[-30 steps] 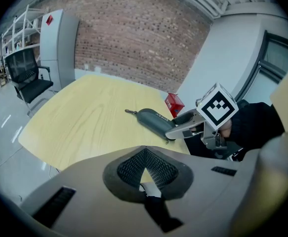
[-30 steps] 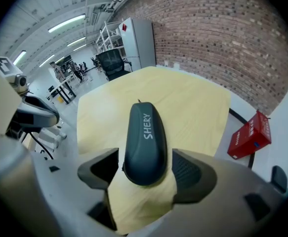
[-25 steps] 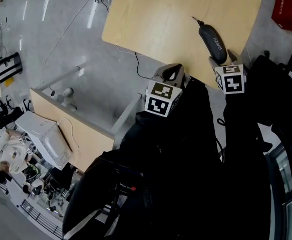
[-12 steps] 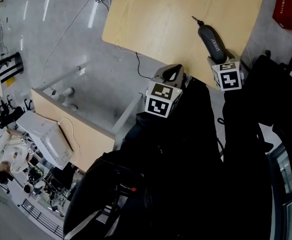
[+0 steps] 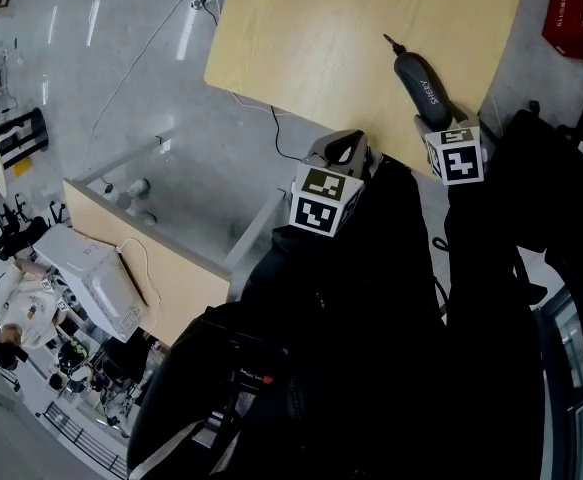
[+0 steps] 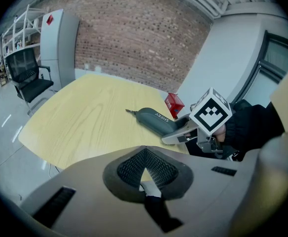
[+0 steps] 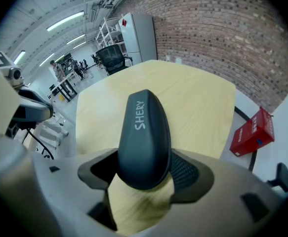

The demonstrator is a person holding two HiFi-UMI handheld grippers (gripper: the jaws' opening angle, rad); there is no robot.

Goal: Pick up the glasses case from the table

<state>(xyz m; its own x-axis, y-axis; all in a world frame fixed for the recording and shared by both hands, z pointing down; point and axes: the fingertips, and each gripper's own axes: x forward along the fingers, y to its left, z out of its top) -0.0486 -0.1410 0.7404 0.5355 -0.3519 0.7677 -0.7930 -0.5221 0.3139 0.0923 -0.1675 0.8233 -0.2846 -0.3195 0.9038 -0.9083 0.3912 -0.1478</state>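
**Right gripper clamps the end of the glasses case**

The dark grey glasses case, printed "SHERY", lies on the light wooden table near its right edge. Its zip pull points away from the person. The right gripper has its two jaws closed on the case's near end. In the right gripper view the case fills the gap between the pads of the right gripper, one pad against each side. The left gripper view shows the case resting along the tabletop. The left gripper is held at the table's near edge, well apart from the case. Its jaws are pressed together with nothing between them. A red box sits on the floor beyond the table's right side.
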